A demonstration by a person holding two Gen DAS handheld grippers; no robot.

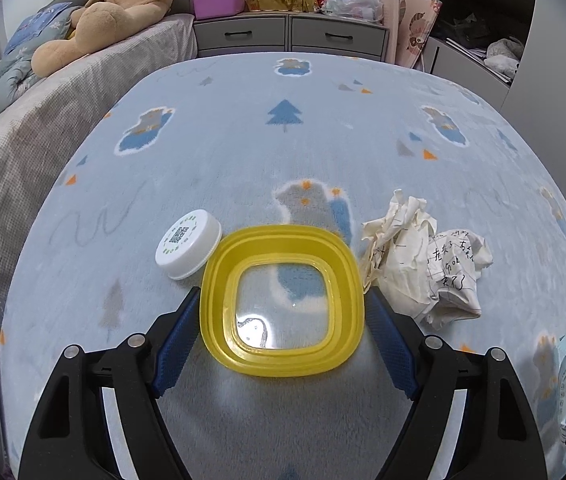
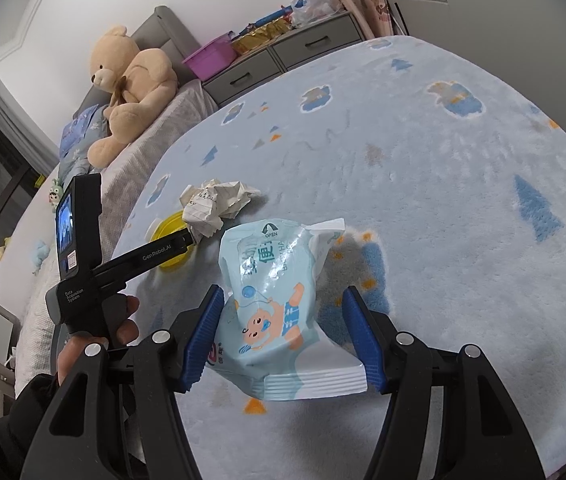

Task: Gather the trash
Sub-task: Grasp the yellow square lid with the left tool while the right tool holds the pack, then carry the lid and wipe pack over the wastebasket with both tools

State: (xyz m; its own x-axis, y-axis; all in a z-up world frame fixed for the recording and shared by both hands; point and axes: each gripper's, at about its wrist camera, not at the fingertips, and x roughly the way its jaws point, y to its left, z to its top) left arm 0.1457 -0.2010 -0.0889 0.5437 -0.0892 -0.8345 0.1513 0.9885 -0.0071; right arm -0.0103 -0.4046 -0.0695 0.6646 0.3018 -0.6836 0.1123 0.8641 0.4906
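Pale blue tree-print blanket [image 1: 323, 152], teddy bear [image 1: 115, 12] beside grey drawers [image 1: 289, 34].

The far half of the blue blanket [image 1: 283, 152] is open surface, giving either gripper unobstructed passage toward the grey drawers [image 1: 289, 34]. Near the front, the yellow lid [image 1: 283, 300] fills the gap between the spread fingers of the left gripper [image 1: 283, 336], with the white cap [image 1: 189, 244] touching its left corner and the crumpled paper [image 1: 423, 256] just beside its right edge, so lateral clearance there is tight. The wipes pack [image 2: 279, 304] occupies the space between the right gripper's [image 2: 283, 340] spread fingers; open blanket lies to its right, and the left gripper with the paper ball blocks its left.
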